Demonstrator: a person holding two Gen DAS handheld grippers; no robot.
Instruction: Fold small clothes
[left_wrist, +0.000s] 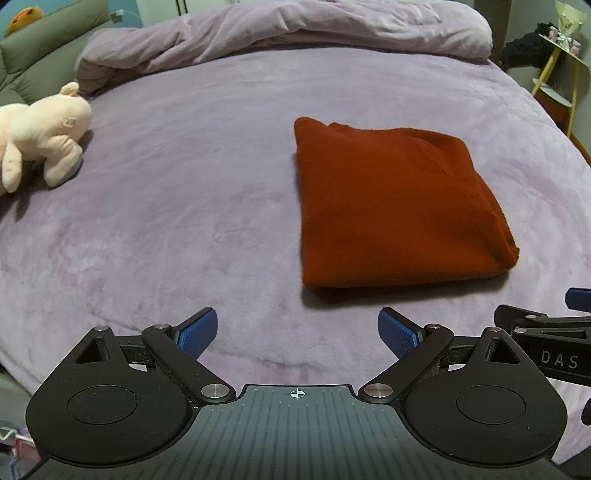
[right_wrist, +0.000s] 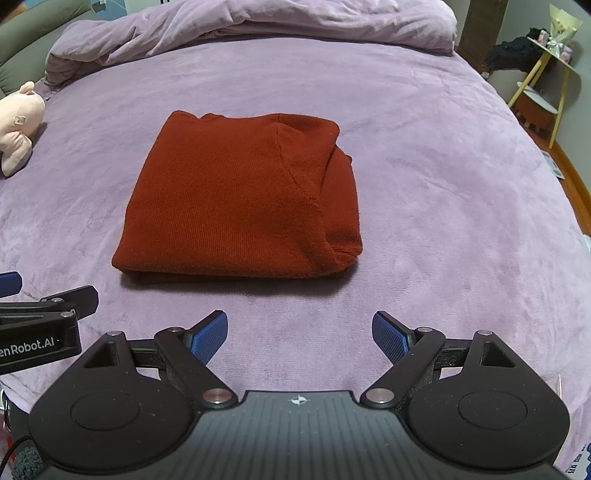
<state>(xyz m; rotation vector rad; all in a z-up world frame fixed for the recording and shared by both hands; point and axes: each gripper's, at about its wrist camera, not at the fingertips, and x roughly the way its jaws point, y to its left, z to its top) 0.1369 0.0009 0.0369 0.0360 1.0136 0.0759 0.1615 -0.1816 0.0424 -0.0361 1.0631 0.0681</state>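
A rust-red knit garment (left_wrist: 391, 206) lies folded into a compact rectangle on the purple bed (left_wrist: 184, 221). In the right wrist view it (right_wrist: 236, 199) lies straight ahead, with a sleeve fold along its right side. My left gripper (left_wrist: 297, 334) is open and empty, just short of the garment's near edge and left of it. My right gripper (right_wrist: 299, 338) is open and empty, just short of the near edge. Each gripper shows at the edge of the other's view, the right one (left_wrist: 546, 332) and the left one (right_wrist: 44, 314).
A pink plush toy (left_wrist: 40, 140) lies at the bed's left side. A bunched purple duvet (left_wrist: 280, 33) runs along the far end. A yellow-legged side table (right_wrist: 546, 74) with small items stands off the bed at the right.
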